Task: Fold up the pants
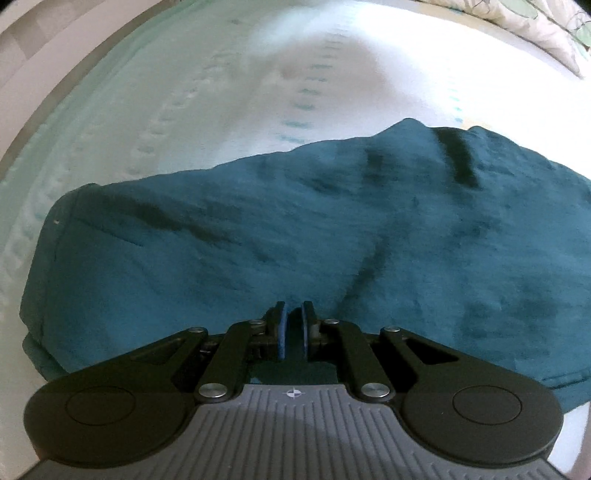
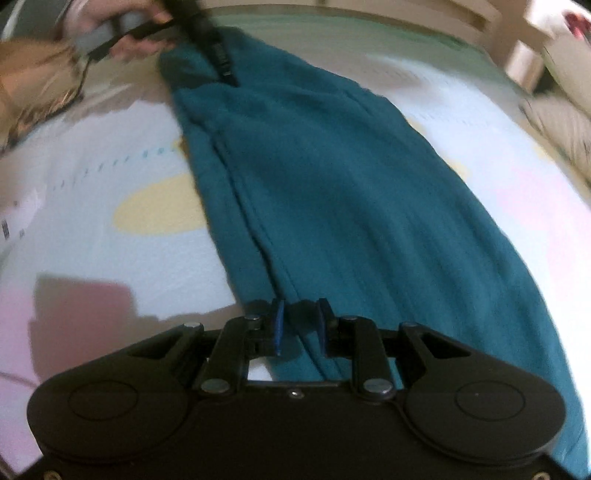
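Observation:
Teal fleece pants (image 1: pixel 295 221) lie stretched along the bed, folded lengthwise into one long strip (image 2: pixel 332 184). My left gripper (image 1: pixel 294 314) is shut on one end, with a thin fold of teal cloth between its blue pads. In the right wrist view that same left gripper (image 2: pixel 226 74) pinches the far end of the strip, with a person's hand (image 2: pixel 110 33) on its handle. My right gripper (image 2: pixel 300 314) grips the near end, a thick bunch of cloth filling the space between its pads. Both views are blurred by motion.
The pants rest on a pale patterned bed sheet (image 2: pixel 110 258) with yellow and pink patches. A floral pillow (image 1: pixel 535 29) lies at the far right corner. A light wooden bed frame (image 2: pixel 517 55) runs along the far edge.

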### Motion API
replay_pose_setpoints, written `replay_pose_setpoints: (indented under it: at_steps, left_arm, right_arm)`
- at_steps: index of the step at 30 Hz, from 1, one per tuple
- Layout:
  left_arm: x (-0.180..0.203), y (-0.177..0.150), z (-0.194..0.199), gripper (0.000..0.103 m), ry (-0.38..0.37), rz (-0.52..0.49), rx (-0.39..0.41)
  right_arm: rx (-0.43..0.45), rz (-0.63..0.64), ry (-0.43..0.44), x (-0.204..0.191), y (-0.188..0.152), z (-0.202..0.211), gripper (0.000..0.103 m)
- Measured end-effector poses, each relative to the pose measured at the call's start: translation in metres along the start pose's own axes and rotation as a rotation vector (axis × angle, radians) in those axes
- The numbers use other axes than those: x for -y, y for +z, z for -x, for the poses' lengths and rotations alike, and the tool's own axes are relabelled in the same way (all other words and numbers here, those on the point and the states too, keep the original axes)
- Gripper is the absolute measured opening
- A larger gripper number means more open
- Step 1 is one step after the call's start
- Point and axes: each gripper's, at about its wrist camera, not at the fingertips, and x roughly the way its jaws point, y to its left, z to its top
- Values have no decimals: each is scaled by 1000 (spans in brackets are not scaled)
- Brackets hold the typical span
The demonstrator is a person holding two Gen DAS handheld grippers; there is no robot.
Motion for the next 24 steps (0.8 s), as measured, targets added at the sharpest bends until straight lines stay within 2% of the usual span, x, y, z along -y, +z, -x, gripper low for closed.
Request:
replay_pose_setpoints:
  at_steps: [3,7,8,9,10,14,17,22,24]
  left_arm:
    - [2,4,-1,10,17,-27,0]
    - [14,7,-1,10,59,-117,11]
    - [16,8,-2,10,67,-140,13]
    - [17,5,1,10,72,-155,15]
    - [19,4,2,10,74,-167,16]
    - [14,6,0,10,58,-193,20]
    - [10,7,1,10,55,-197,21]
    - [11,15,-2,10,79,-194,17]
    - [15,15,6,10,77,-182,31]
  right_arm:
    - [6,44,-2,-8,1,-7,31]
    - [21,108,-22,-11,3,-17,30]
    - [26,106,-25,-10,4,-18,21]
    - [31,91,-14,-6,3,-16,14]
    - [36,64,1,-3,0,-11,12]
    - [59,-76,86,19,1,6,9]
    - [80,-116,166,25,-5,26,9]
    - [20,-137,197,12,-18,14,9]
    - [-13,-130,218,5,-23,4,6]
